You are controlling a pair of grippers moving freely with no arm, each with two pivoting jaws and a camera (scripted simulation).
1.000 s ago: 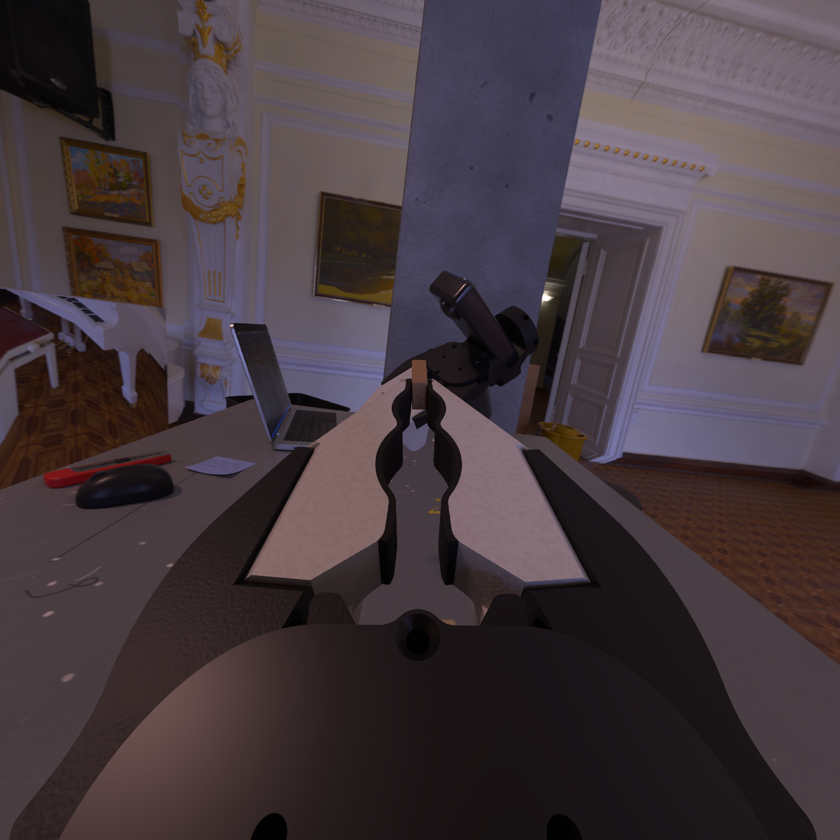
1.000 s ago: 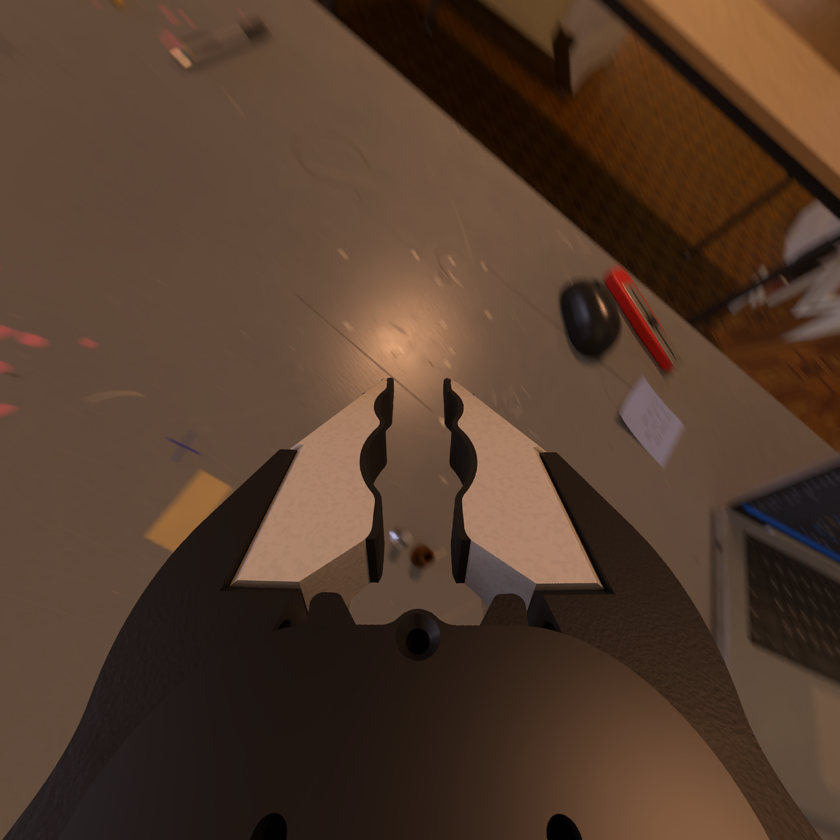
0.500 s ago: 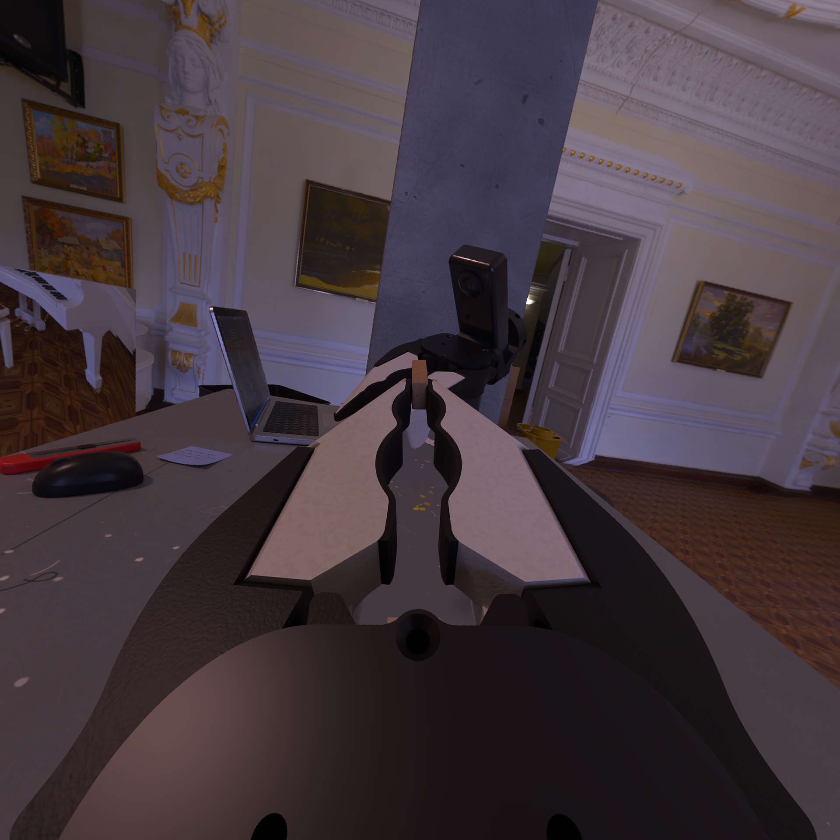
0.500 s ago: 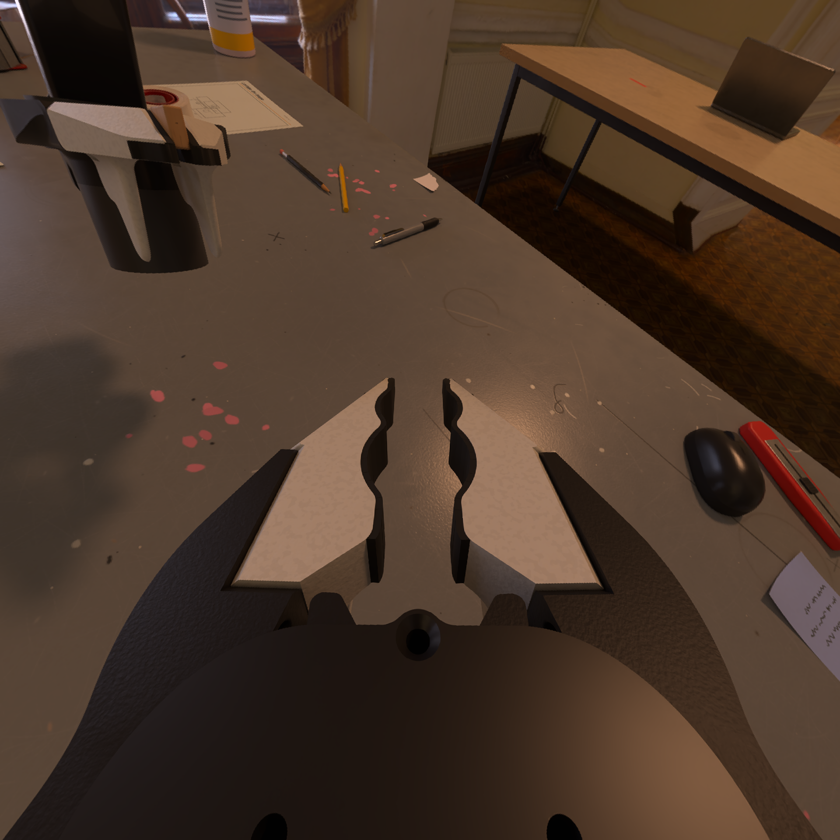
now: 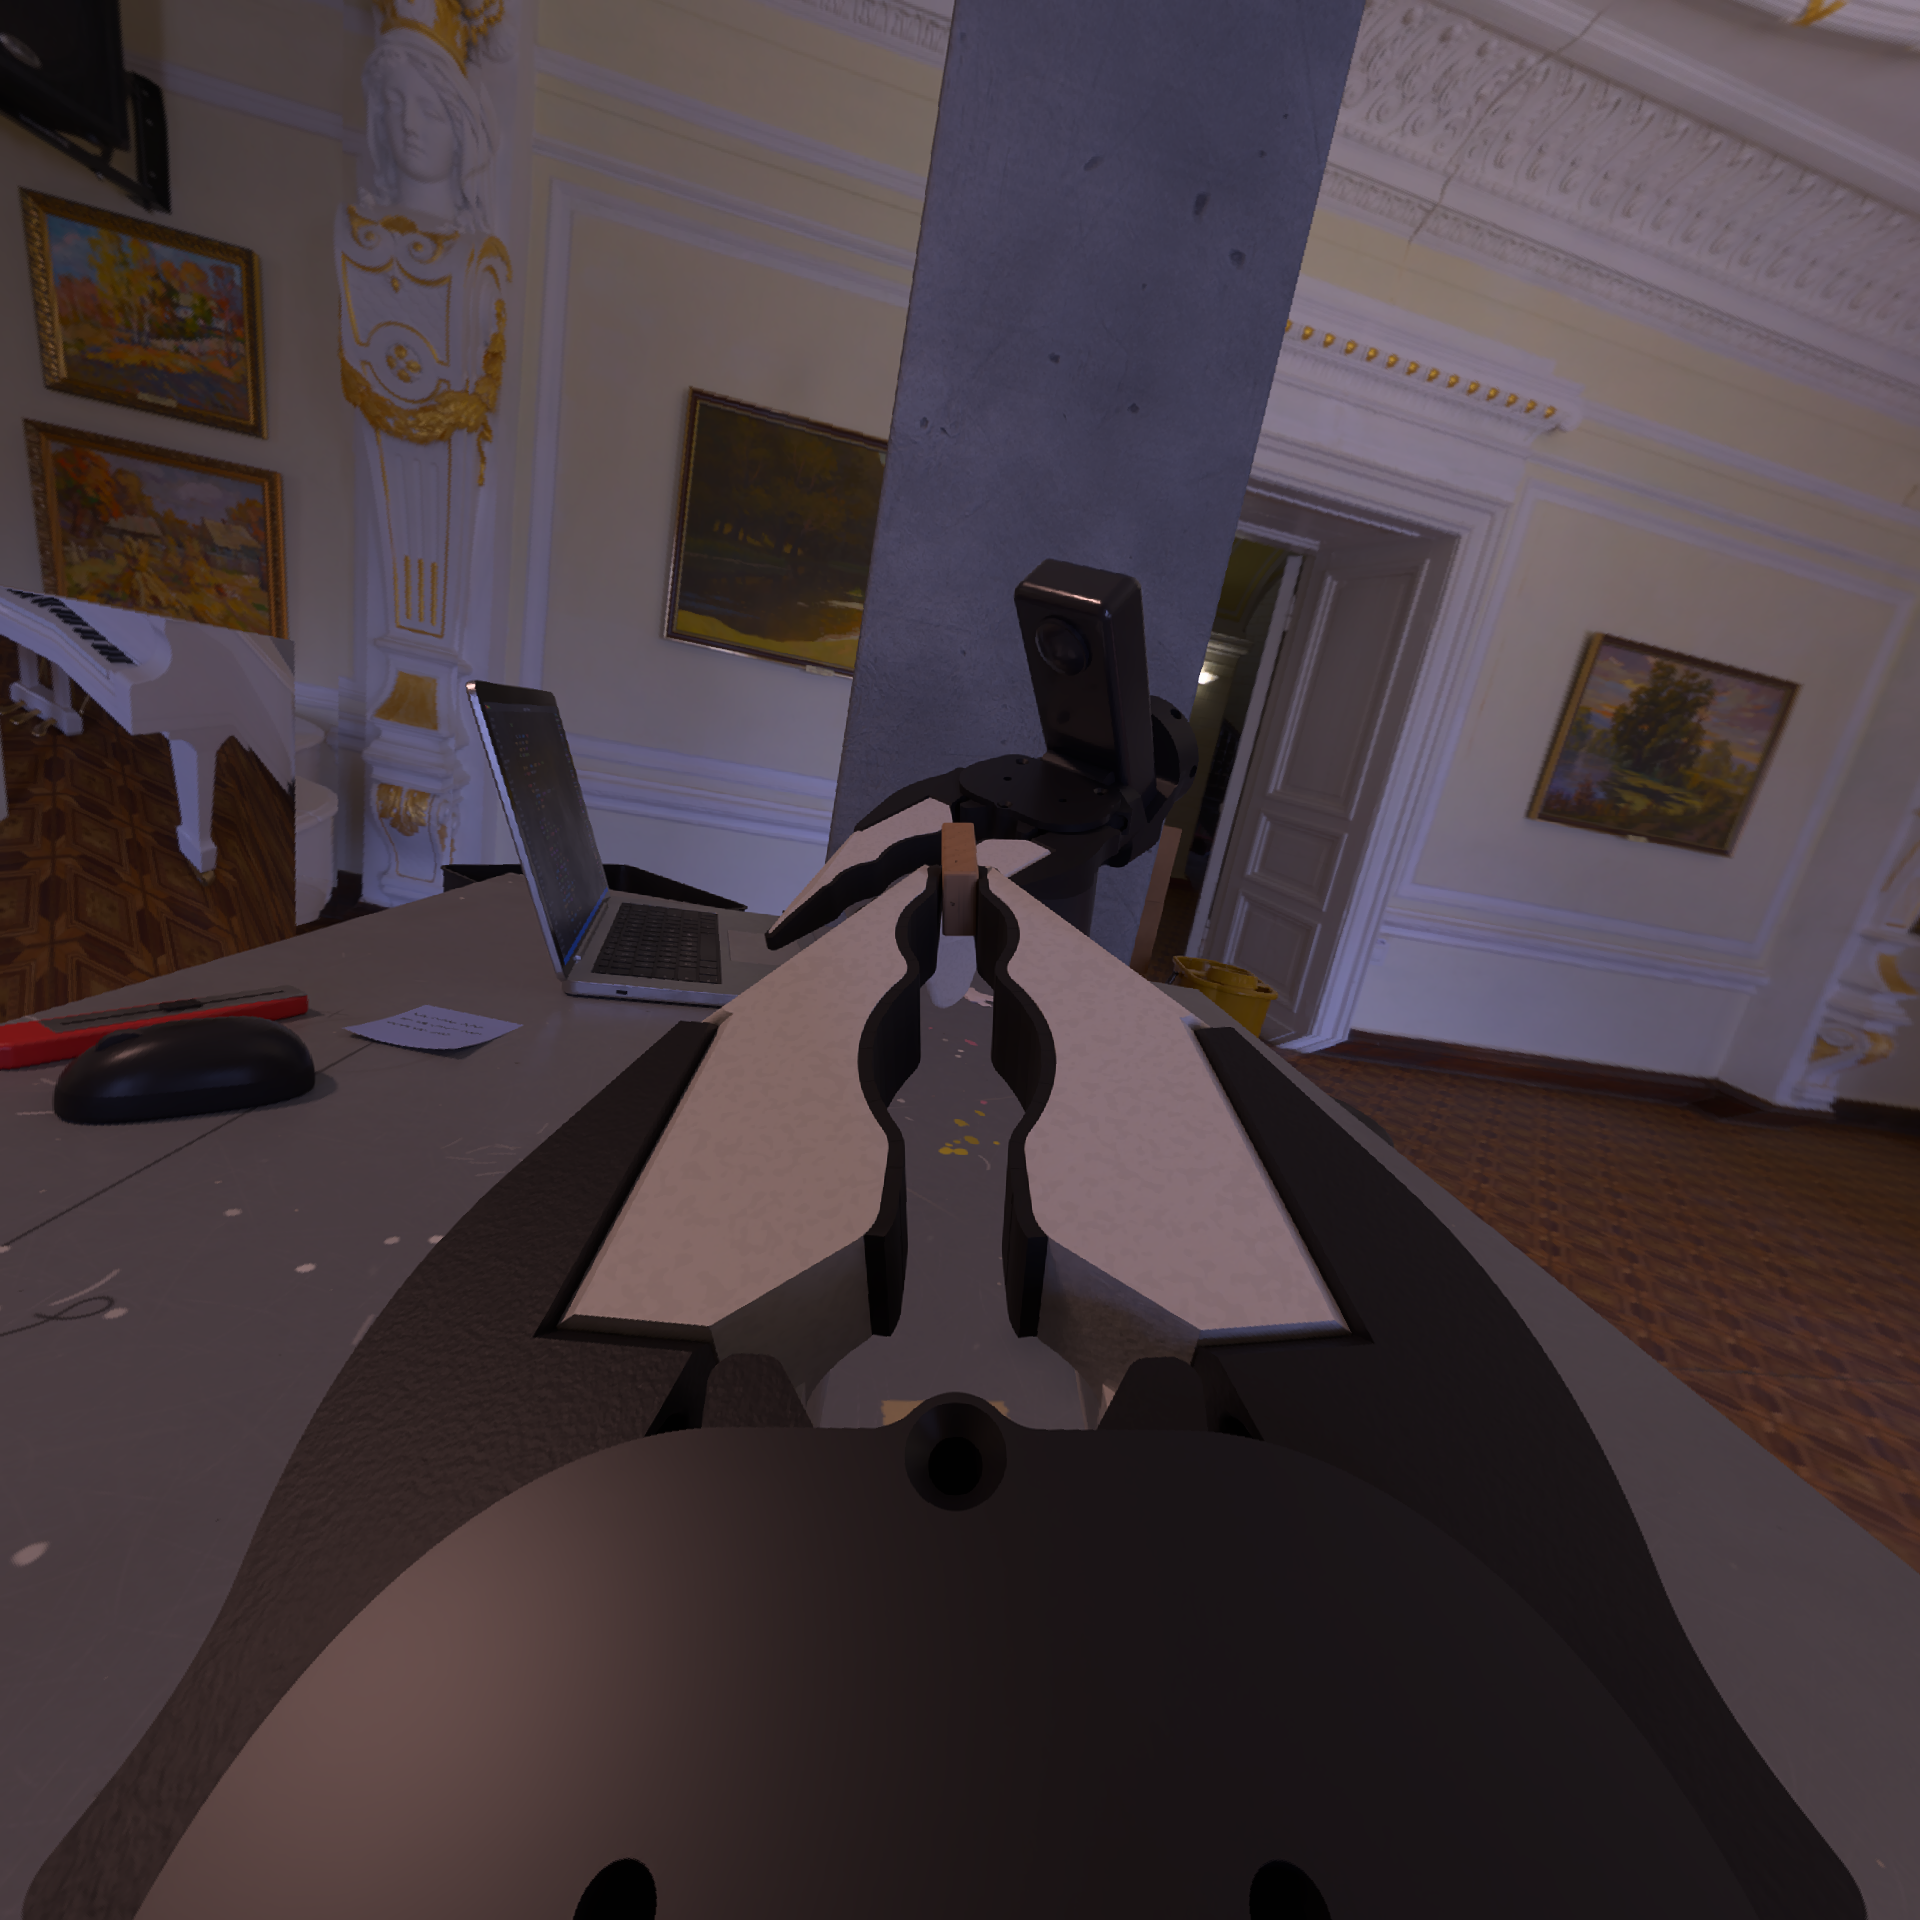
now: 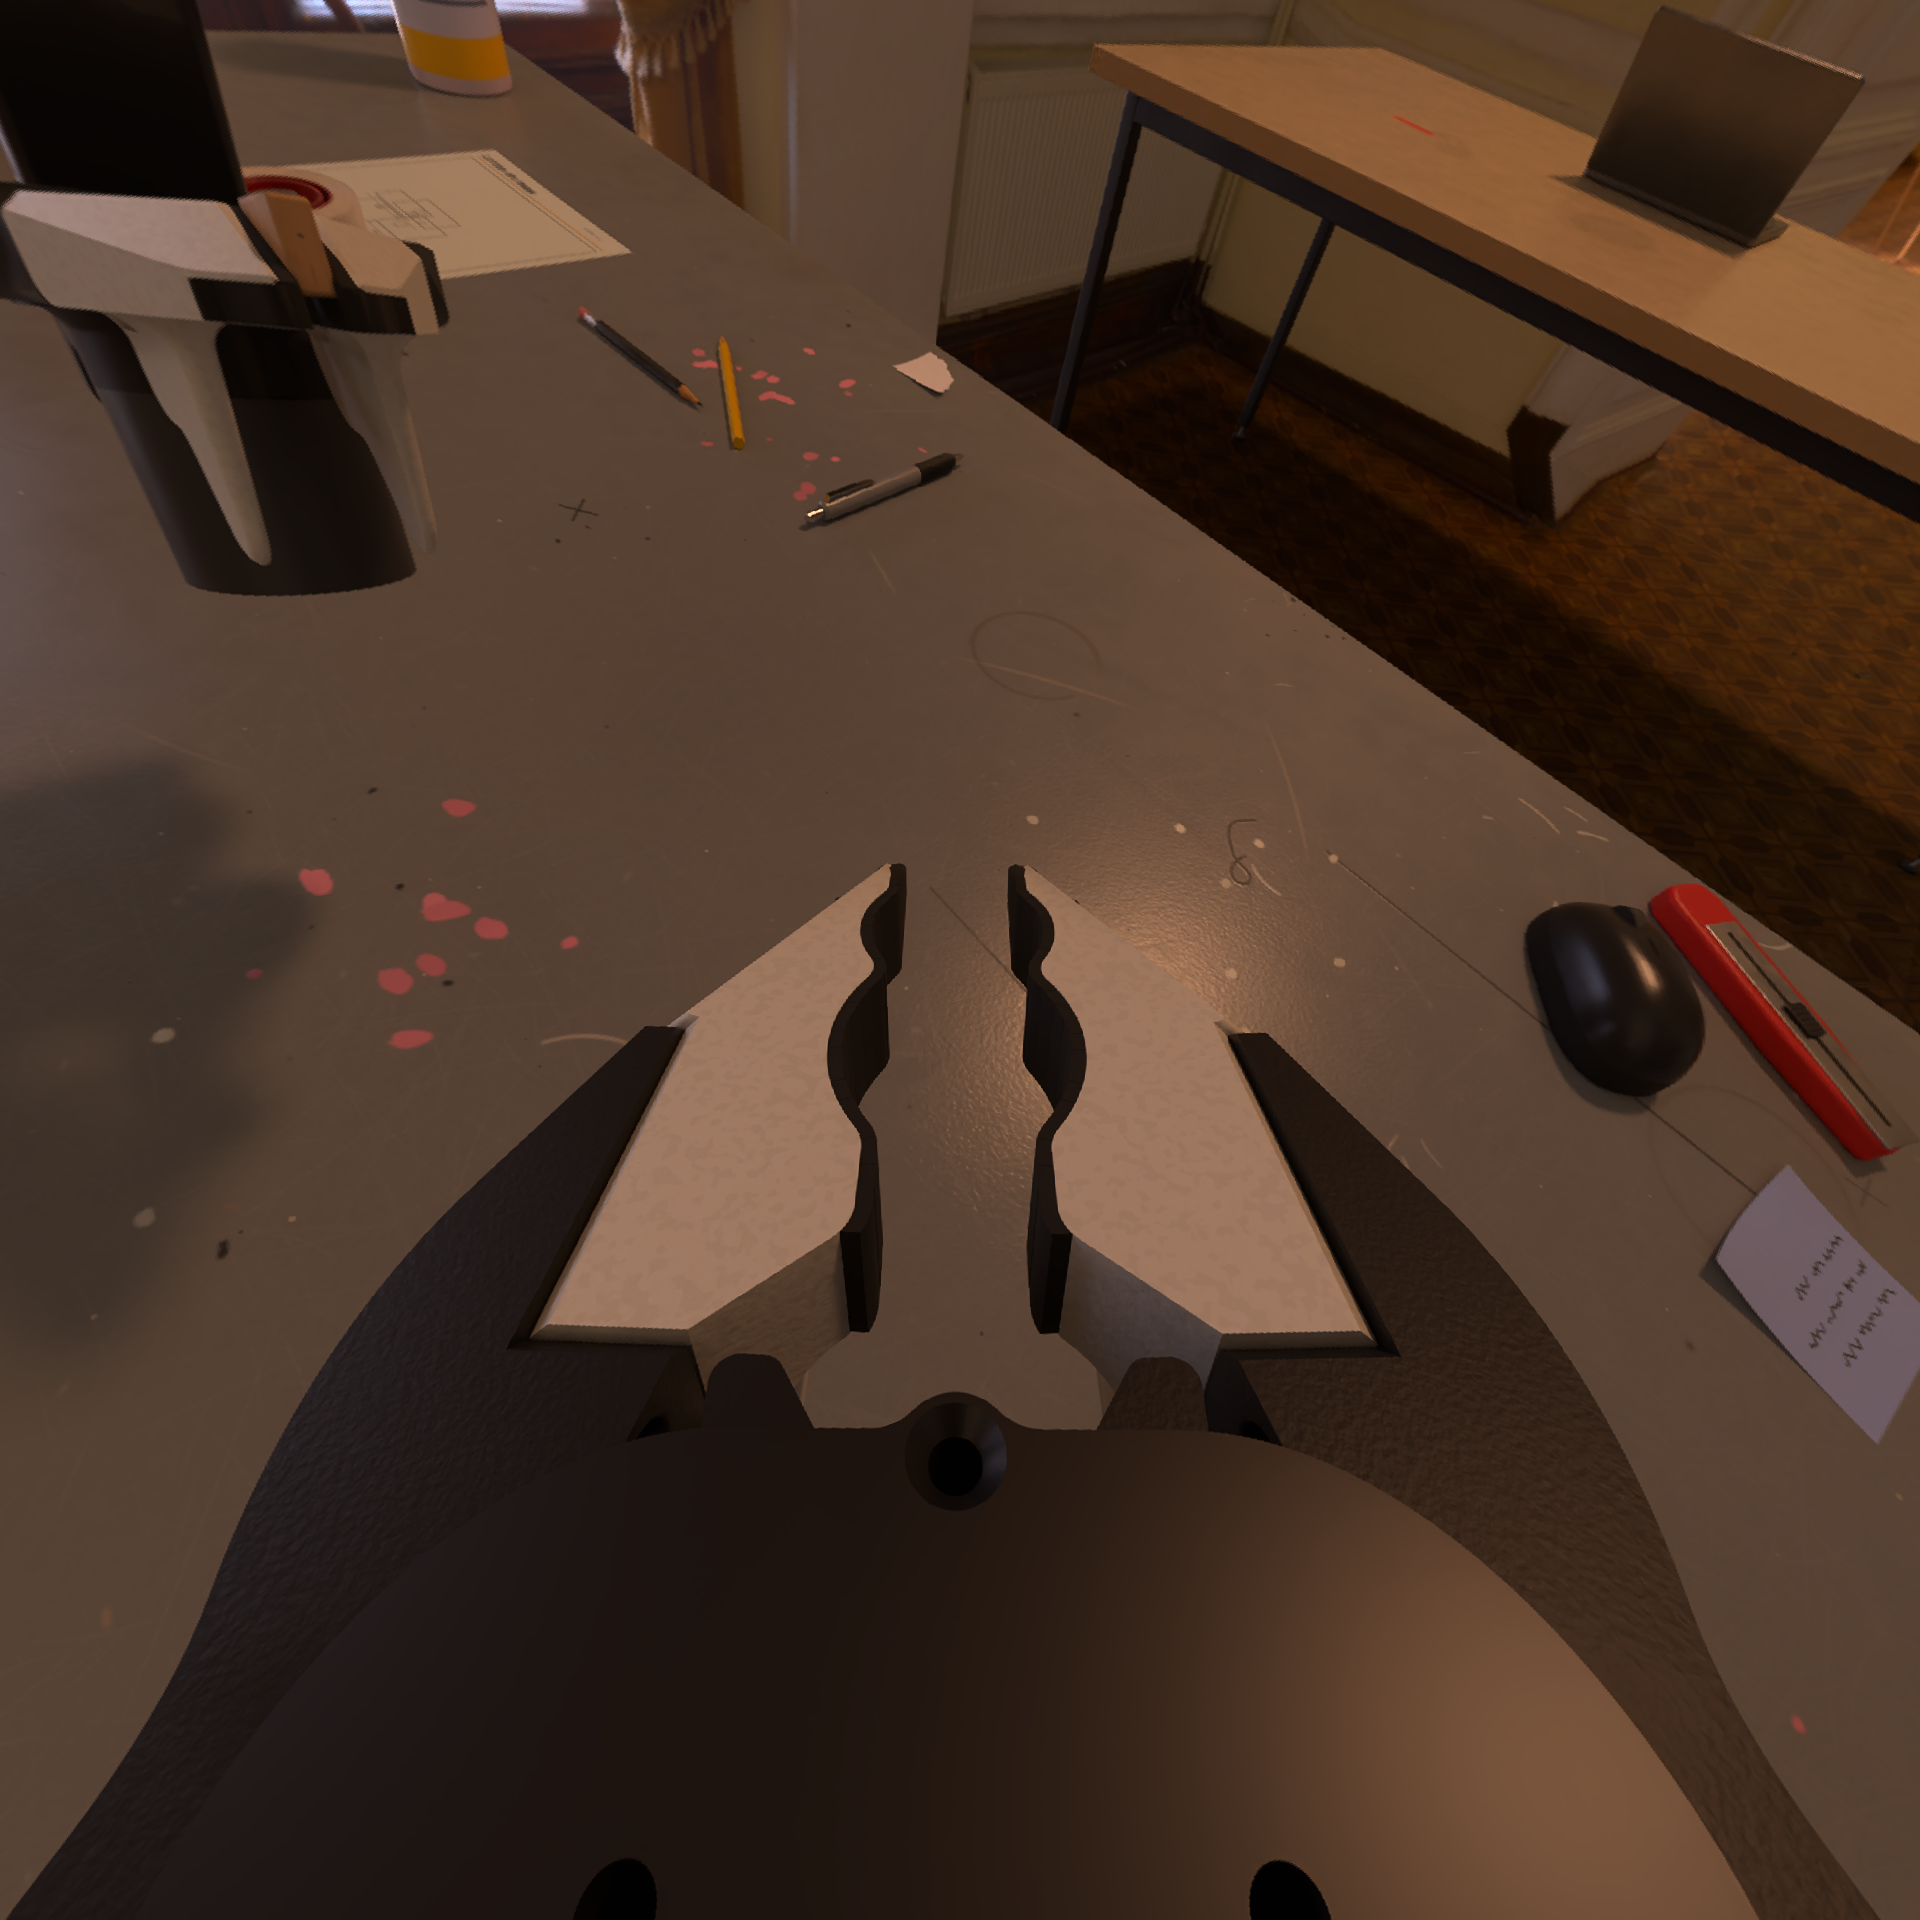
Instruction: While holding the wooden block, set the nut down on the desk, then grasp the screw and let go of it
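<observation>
My left gripper (image 5: pixel 957 899) is shut on the small wooden block (image 5: pixel 957 862), pinched upright at its fingertips above the grey desk (image 5: pixel 312 1299). In the right wrist view it shows at the far left (image 6: pixel 307 286), with the block (image 6: pixel 299 244) between its fingers. My right gripper (image 6: pixel 956 883) is open and empty, held over the desk (image 6: pixel 727 675) and facing the left gripper. Its black body (image 5: pixel 1039 795) shows just beyond the block in the left wrist view. No nut or screw is in sight in either view.
A black mouse (image 6: pixel 1610 992), a red utility knife (image 6: pixel 1777 1018) and a paper note (image 6: pixel 1839 1299) lie to the right. Pencils (image 6: pixel 732 390), a pen (image 6: pixel 883 488) and a sheet of paper (image 6: pixel 488 213) lie far ahead. An open laptop (image 5: pixel 603 862) stands near a grey pillar (image 5: pixel 1091 416).
My right gripper has tilted up from looking down at the desk to looking across it; the small parts seen between its fingers a second ago are out of view. The left gripper still holds the block.
</observation>
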